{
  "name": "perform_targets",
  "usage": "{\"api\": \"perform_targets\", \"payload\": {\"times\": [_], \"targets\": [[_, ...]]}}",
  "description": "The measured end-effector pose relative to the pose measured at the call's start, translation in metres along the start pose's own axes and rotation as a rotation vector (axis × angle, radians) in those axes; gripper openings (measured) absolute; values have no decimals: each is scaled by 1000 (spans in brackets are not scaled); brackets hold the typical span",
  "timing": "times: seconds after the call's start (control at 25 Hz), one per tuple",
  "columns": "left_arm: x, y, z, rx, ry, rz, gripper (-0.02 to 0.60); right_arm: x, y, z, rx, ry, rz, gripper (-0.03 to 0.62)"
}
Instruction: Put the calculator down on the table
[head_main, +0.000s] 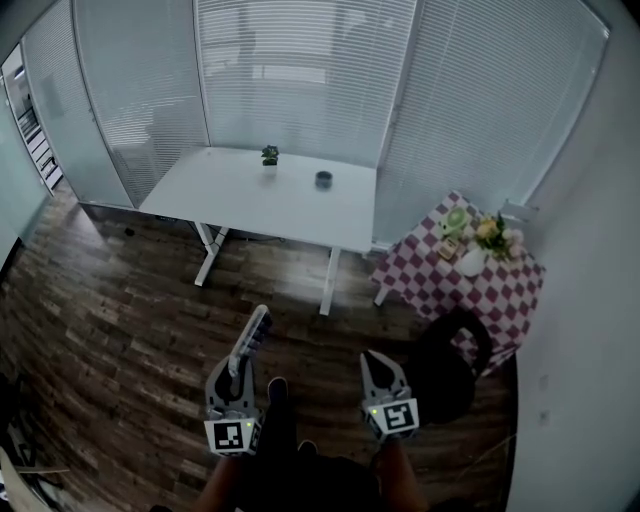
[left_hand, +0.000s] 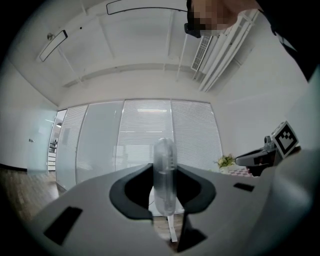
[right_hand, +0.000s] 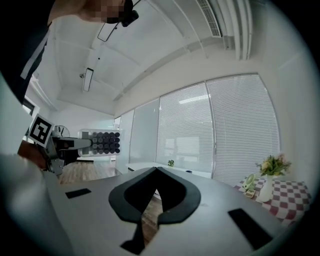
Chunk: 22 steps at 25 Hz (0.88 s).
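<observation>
The calculator (head_main: 252, 338) was held well short of the table (head_main: 230, 195), upper centre.
It was clamped by the left gripper (head_main: 238, 366); the right gripper (head_main: 378, 362) was closed, empty. An approach was judged needed next.

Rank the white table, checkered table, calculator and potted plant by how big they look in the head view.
1. white table
2. checkered table
3. calculator, though it is much nearer the camera, which enlarges it
4. potted plant, far off on the white table
</observation>
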<state>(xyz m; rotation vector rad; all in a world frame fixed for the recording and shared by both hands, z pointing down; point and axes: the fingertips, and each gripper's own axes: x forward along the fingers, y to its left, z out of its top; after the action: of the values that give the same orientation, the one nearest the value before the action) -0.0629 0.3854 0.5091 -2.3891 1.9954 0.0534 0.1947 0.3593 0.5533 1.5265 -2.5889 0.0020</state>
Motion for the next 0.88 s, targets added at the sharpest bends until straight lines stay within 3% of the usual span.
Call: {"api": "perform_targets", "payload": {"times": [0.48,0.88], "targets": [[46,16,-21,23,26,-13,100,47,-24,-10,-5,34,17,6],[88,25,0,-7,11,-3,100,96,-37,6,-5,41,43,6]]}}
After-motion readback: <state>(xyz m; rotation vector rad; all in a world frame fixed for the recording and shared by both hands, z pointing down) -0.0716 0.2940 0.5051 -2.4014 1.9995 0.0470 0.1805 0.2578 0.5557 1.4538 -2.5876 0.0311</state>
